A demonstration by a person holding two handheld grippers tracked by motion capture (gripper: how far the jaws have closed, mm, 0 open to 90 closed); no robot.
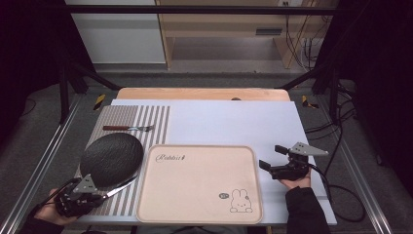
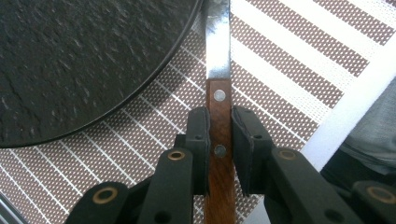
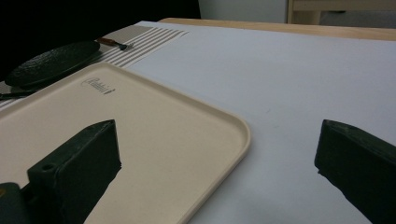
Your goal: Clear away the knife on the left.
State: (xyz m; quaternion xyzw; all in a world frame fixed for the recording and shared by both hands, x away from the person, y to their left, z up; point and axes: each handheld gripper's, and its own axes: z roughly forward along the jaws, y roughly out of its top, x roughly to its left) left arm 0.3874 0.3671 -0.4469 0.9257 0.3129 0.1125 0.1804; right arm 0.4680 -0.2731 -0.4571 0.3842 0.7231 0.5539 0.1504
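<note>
Gripping the knife [image 2: 218, 135] by its wooden handle, left gripper [image 2: 219, 140] closed on both flat sides near the surface's near-left corner, over the striped mat [image 2: 299, 70]. Could slip or swing: hold narrow, blade long and heavy ahead. Could also scrape the dark plate [image 2: 79, 60], blade lying right along its rim. Knife: reddish-brown riveted handle, shiny steel blade pointing toward the tray [image 1: 195, 214]. Right gripper [image 1: 277, 158] wide open, empty, beside the tray's right edge.
</note>
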